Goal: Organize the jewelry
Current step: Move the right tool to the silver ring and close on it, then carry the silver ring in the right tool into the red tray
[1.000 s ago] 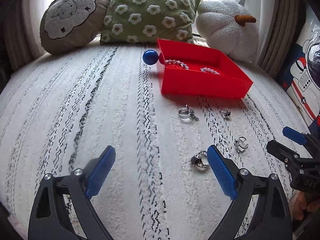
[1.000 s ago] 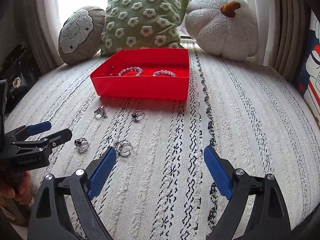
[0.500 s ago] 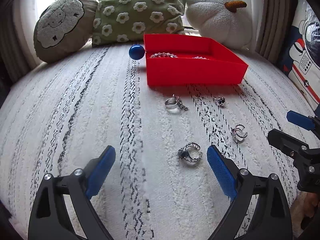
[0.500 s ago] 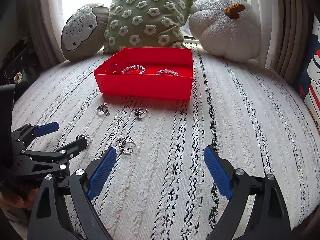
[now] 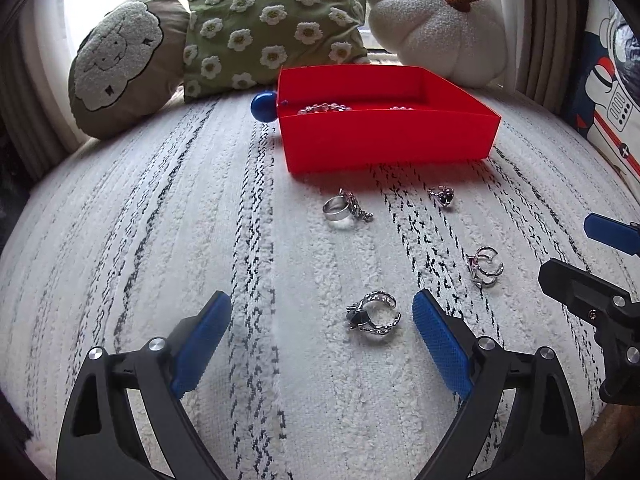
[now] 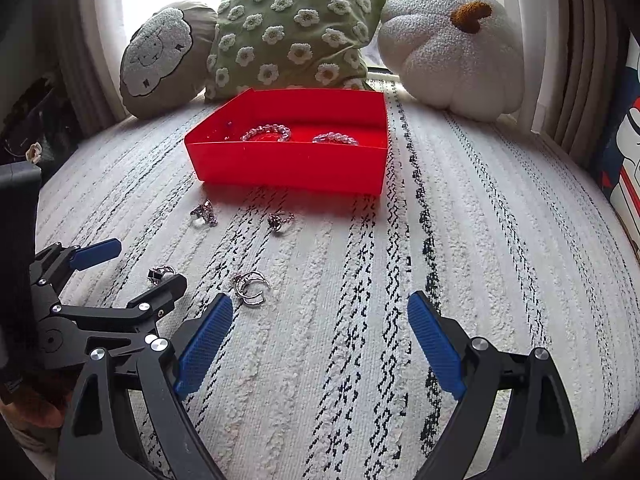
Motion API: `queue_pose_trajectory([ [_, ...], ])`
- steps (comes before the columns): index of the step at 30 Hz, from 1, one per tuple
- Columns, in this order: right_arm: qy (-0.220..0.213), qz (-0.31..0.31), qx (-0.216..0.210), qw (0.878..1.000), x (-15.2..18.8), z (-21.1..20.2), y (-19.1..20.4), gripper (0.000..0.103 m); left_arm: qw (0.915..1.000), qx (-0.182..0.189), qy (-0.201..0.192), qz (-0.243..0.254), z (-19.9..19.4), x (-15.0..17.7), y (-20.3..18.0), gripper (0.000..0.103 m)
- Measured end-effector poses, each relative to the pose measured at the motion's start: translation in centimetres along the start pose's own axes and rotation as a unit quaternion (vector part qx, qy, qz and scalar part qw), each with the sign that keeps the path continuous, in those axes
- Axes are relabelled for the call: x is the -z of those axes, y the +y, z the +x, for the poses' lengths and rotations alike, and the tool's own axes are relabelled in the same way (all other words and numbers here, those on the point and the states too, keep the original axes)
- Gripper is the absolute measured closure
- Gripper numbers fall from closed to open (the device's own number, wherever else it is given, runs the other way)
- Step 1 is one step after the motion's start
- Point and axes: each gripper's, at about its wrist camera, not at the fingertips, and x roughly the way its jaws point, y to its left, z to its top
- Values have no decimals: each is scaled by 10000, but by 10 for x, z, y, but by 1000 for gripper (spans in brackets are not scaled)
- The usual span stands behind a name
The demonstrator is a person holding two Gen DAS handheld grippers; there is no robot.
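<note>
A white rug (image 5: 160, 240) was seen beneath both tools. A red tray (image 5: 384, 140), well ahead of the left tool (image 5: 322, 332), already held two bracelets (image 6: 266, 133). Four rings lay loose between tray and tools. The step in hand was judged to be the pickup of the nearest ring (image 5: 374, 314), which lay between the left tool's spread fingers, nearer the right one and untouched. A short advance, a descent and a closing would be called for next. The right tool (image 6: 320, 332) was likewise held wide apart and empty, a split ring (image 6: 250, 288) just ahead of its left finger.
</note>
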Motion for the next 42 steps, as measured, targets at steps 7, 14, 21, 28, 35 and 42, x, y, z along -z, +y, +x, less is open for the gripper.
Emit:
queue_pose_trajectory([
  [7, 46, 2, 68, 10000, 0, 4, 1, 16, 9999, 97, 8, -104, 1, 2, 5, 38],
  [14, 26, -134, 159, 9998, -2, 9, 8, 16, 9996, 266, -69, 47, -2, 4, -1, 55],
  [21, 0, -330, 201, 9993, -3, 13, 17, 16, 9986, 474, -89, 193, -5, 4, -7, 78],
  [28, -12, -272, 88, 9996, -6, 17, 20, 16, 9983, 572, -46, 26, -6, 1, 7, 78],
  [35, 92, -468, 97, 9988, -6, 29, 36, 21, 9989, 457, -103, -97, -9, -4, 24, 78],
  [42, 239, -440, 83, 9987, -5, 39, 36, 50, 9987, 483, -132, -76, -11, -3, 25, 78],
])
